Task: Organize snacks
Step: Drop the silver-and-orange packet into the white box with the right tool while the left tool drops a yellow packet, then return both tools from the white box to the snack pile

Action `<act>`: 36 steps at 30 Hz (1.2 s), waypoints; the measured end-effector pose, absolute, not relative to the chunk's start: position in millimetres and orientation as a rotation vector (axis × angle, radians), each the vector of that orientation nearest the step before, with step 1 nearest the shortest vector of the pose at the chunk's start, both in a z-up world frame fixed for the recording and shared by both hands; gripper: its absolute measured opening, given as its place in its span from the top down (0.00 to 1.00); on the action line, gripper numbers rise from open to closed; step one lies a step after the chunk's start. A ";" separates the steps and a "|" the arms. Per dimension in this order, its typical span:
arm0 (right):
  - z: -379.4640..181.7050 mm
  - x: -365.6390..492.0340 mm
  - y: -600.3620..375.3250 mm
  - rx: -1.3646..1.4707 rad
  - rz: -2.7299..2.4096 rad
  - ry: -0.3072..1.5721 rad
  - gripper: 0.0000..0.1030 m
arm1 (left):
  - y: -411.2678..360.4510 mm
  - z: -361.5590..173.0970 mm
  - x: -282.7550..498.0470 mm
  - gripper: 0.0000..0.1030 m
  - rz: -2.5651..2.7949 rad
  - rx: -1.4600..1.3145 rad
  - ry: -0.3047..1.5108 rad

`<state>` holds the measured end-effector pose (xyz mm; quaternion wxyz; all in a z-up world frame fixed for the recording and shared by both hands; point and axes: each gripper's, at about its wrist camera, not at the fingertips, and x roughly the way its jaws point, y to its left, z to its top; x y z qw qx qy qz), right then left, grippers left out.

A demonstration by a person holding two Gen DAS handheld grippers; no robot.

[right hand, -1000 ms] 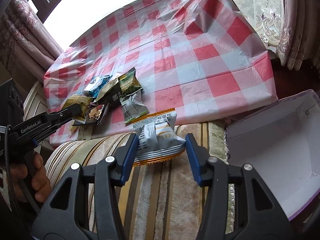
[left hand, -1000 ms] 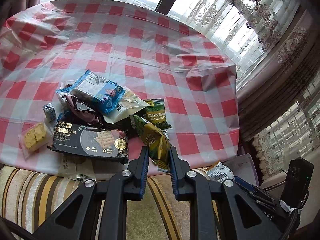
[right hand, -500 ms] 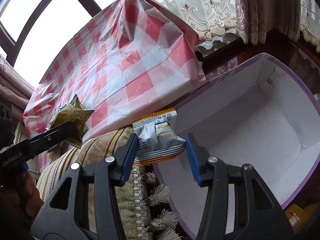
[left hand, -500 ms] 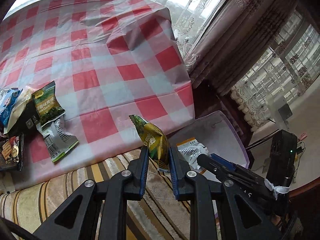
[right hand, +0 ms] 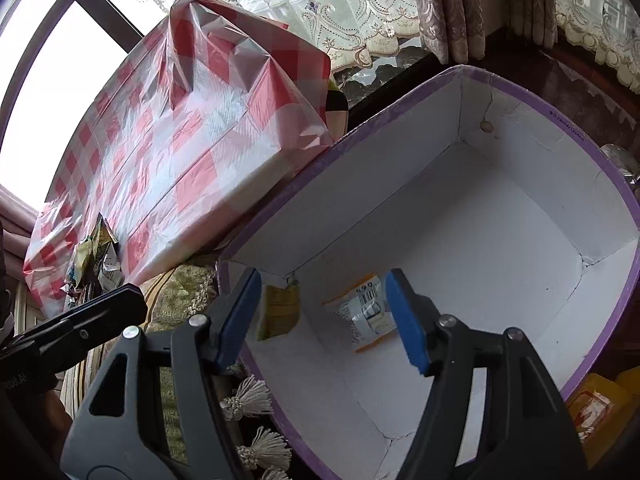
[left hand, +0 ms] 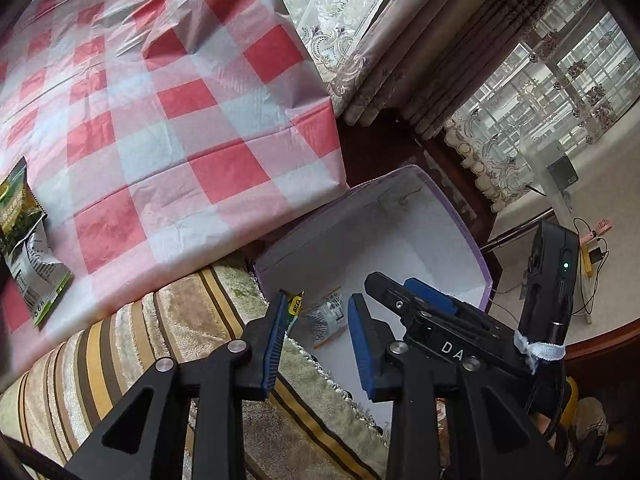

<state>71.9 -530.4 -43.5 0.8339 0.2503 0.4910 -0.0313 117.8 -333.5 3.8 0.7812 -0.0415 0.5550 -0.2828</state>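
A white box with a purple rim (right hand: 472,76) (left hand: 460,216) stands on the floor beside the table. Both grippers hang over its near corner, and the jaws of both are opening. Nothing is pressed between the blue pads of my left gripper (left hand: 318,320). A yellow-green snack packet (left hand: 295,305) (right hand: 278,312) is just off its left pad, dropping inside the box. My right gripper (right hand: 322,312) is also open. The white-and-orange packet (right hand: 366,316) (left hand: 329,316) sits loose in the box below it, near the right pad.
Snack packets (left hand: 24,240) (right hand: 94,256) lie on the red-checked tablecloth (left hand: 180,112) at the left. A striped cushion with tassels (left hand: 160,344) runs along the table's near edge. Curtains (left hand: 400,40) and a black device (left hand: 552,280) are on the right.
Both grippers swung right from the table to above the box. Their jaws spread, and the yellow-green packet and the white-and-orange packet came out of them into the box.
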 end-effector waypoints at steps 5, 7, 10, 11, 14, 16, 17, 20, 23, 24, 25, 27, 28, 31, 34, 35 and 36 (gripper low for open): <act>-33.7 73.6 -523.7 0.484 -0.075 1.023 0.26 | -320.1 11.1 117.9 0.52 -0.556 -0.122 1.138; -28.2 74.6 -520.5 0.468 -0.069 1.014 0.23 | -315.9 14.7 116.4 0.51 -0.544 -0.125 1.105; -18.3 75.8 -516.1 0.464 -0.062 0.993 0.19 | -307.1 19.8 115.2 0.40 -0.549 -0.161 1.071; -14.4 76.2 -513.8 0.457 -0.061 0.984 0.17 | -303.8 22.0 114.7 0.38 -0.546 -0.168 1.058; -0.5 78.4 -501.5 0.403 -0.046 0.943 0.11 | -292.0 28.8 111.6 0.34 -0.529 -0.172 1.028; 10.0 78.7 -490.7 0.354 -0.028 0.903 0.09 | -283.6 32.8 109.6 0.28 -0.514 -0.168 1.010; 15.4 79.1 -484.1 0.324 -0.014 0.887 0.09 | -278.8 34.3 108.5 0.25 -0.505 -0.170 0.999; 30.7 81.2 -460.7 0.232 -0.006 0.862 0.08 | -262.1 38.0 104.1 0.25 -0.478 -0.181 0.981; 38.9 85.3 -437.0 0.169 0.033 0.871 0.07 | -242.6 42.4 99.5 0.25 -0.463 -0.219 0.959; 40.2 86.3 -428.8 0.143 0.033 0.877 0.07 | -235.3 43.8 98.2 0.25 -0.452 -0.225 0.960; 41.9 87.0 -420.1 0.117 0.040 0.878 0.07 | -228.0 45.2 97.2 0.25 -0.441 -0.229 0.960; 44.6 87.3 -408.1 0.102 0.069 0.875 0.07 | -212.4 48.9 94.7 0.25 -0.401 -0.220 0.940; 46.0 87.7 -403.2 0.107 0.087 0.874 0.07 | -203.8 51.2 93.3 0.25 -0.368 -0.215 0.925; 52.1 87.8 -386.6 0.111 0.148 0.858 0.07 | -174.2 53.9 91.3 0.25 -0.264 -0.214 0.918; 51.9 92.2 -370.0 0.101 0.177 0.866 0.07 | -143.3 50.0 88.5 0.25 -0.186 -0.232 0.925; 50.6 94.0 -364.3 0.097 0.185 0.875 0.07 | -134.0 47.7 87.5 0.25 -0.173 -0.240 0.932; 49.0 95.6 -359.2 0.096 0.195 0.884 0.07 | -125.5 45.4 86.5 0.25 -0.161 -0.247 0.940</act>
